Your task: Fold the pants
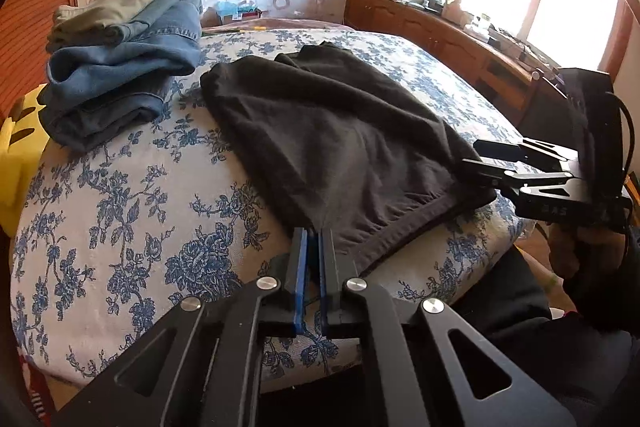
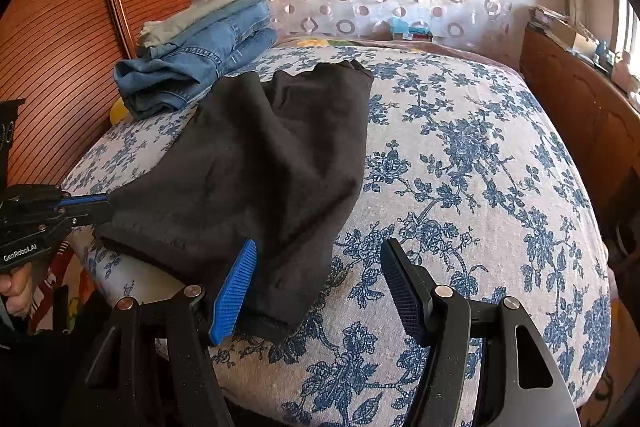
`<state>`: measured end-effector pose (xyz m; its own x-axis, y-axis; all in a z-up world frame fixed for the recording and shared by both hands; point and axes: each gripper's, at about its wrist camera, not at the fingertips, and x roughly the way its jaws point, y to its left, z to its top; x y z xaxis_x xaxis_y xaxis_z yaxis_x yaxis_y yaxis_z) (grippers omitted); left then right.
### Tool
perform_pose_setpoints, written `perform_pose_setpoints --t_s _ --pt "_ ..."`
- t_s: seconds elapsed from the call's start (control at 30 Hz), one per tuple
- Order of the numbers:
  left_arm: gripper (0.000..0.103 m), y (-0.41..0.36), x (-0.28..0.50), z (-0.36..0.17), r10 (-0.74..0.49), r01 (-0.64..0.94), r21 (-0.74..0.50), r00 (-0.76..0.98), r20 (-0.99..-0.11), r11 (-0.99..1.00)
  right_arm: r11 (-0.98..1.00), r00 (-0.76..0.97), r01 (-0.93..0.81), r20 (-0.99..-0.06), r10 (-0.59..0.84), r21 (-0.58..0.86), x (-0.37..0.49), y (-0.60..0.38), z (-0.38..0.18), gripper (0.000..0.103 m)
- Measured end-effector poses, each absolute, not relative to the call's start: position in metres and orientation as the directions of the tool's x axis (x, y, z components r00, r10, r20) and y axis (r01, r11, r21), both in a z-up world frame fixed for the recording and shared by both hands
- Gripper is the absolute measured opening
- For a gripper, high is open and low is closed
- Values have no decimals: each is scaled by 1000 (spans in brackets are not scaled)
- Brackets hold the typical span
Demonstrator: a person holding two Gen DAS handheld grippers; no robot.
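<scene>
A: So the left gripper (image 1: 314, 241) has its fingers clamped on the near-left waistband corner of the black pants (image 1: 340, 139), which lie on the bed (image 1: 132, 187).

B: Right gripper (image 2: 318, 291) stands apart over the near-right corner; it probably must close there before lifting.

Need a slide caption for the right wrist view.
Open right gripper hovers at near corner of black fabric pants on blue floral bedspread; left gripper pinches opposite corner.

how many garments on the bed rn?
3, maybe more hidden in the stack. Black pants spread at the near edge. Folded blue jeans at the far left by the headboard. Grey-green folded piece atop the jeans.
</scene>
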<state>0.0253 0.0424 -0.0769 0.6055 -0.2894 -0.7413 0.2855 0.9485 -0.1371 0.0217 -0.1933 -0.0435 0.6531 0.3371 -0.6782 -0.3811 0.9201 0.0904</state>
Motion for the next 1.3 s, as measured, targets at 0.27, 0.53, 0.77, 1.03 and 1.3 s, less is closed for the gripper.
perform_pose_setpoints --t_s 0.27,0.53,0.77,1.03,1.3 --pt "21 40 27 -72 -287 283 -135 609 -739 950 921 647 -376 -683 339 100 17 -198 -44 67" --pt "47 41 35 -78 -279 255 -152 594 -754 955 922 639 -368 -688 343 118 13 -204 -45 67" --pt "47 38 39 -91 -274 258 -147 572 -774 955 918 630 -375 -692 352 125 11 -203 -46 67" --pt "47 40 43 -86 -272 250 -151 578 -770 957 913 654 -391 -664 363 114 31 -205 -28 67" --pt "47 50 66 -80 -245 223 -133 611 -753 966 899 683 -433 -629 372 62 112 -187 2 55"
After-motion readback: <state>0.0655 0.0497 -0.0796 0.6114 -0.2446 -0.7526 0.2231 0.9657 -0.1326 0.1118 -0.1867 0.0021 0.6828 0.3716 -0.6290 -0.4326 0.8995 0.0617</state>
